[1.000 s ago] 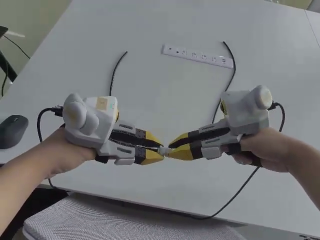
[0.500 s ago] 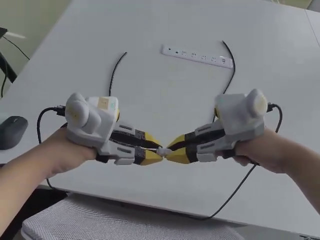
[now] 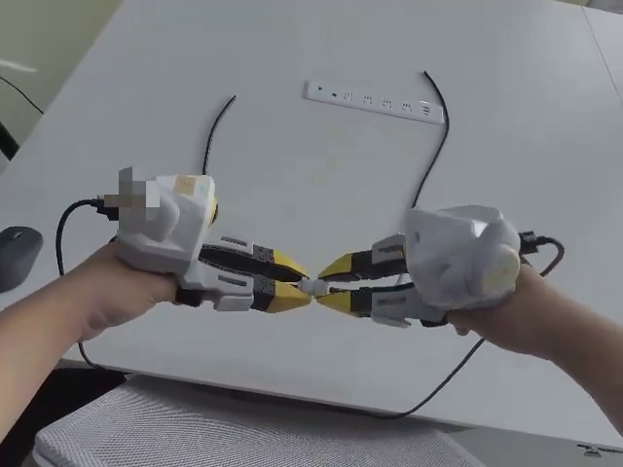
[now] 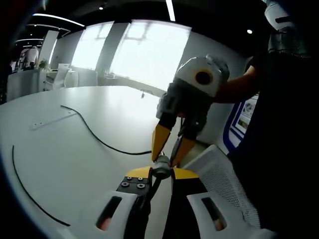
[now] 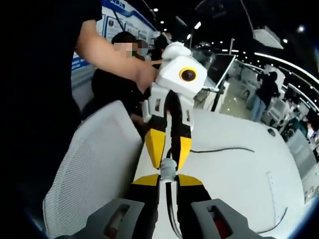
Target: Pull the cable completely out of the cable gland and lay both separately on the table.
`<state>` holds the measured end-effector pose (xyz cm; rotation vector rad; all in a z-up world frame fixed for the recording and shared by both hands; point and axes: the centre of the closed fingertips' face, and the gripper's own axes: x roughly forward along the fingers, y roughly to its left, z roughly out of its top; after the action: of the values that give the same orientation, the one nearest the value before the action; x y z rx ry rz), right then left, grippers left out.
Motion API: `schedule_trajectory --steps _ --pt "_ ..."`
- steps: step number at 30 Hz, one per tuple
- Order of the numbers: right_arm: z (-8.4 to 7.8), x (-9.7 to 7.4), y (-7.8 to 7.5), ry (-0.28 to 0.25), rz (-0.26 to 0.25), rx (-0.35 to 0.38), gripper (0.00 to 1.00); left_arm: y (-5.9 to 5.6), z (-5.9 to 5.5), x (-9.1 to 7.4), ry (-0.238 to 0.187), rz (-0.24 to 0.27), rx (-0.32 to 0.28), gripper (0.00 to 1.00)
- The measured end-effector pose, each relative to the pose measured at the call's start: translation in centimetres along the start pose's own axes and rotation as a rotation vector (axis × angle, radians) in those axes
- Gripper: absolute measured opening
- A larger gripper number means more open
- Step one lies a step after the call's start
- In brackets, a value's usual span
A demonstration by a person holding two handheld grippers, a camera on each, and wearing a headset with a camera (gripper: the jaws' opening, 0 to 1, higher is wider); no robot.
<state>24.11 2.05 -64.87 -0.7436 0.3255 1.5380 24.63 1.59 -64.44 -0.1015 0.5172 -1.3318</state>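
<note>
While you hold both tools up over the near edge of the table (image 3: 292, 185), the two sets of yellow tips meet nose to nose, w/ the cable gland (image 3: 312, 287) caught between them, off the tabletop. Your left gripper (image 3: 297, 289) has its jaws nearly together, nipped on the small grey gland; in the left gripper view it sits right between that tool's own tips. Your right gripper (image 3: 329, 285) is also drawn in narrow. In the right gripper view the cable (image 5: 170, 201) runs back from the gland between that tool's jaws, so it looks clamped on the cable just behind the gland, tho the exact contact is hard to make out. Cable is not out of the gland yet.

On the table further back: a white power strip (image 3: 378, 101) w/ its black lead, and a loose black wire (image 3: 216, 131) well apart to its left. A dark mouse (image 3: 18, 255) sits at the far left edge. A grey mesh chair (image 3: 243, 433) is below the near edge.
</note>
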Motion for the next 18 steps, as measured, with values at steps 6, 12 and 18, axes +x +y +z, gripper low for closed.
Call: schedule_trajectory --steps 6,12,18 --pt "0.62 -0.31 0.02 0.068 -0.155 -0.182 0.07 -0.12 0.53 -0.34 -0.042 -0.024 -0.110 0.14" --pt "0.97 -0.20 0.23 0.086 -0.236 -0.278 0.07 -0.40 0.57 -0.57 -0.044 -0.031 -0.169 0.14" --pt "0.83 -0.07 0.28 0.084 -0.214 -0.240 0.08 -0.55 0.26 -0.51 -0.024 -0.023 -0.151 0.15"
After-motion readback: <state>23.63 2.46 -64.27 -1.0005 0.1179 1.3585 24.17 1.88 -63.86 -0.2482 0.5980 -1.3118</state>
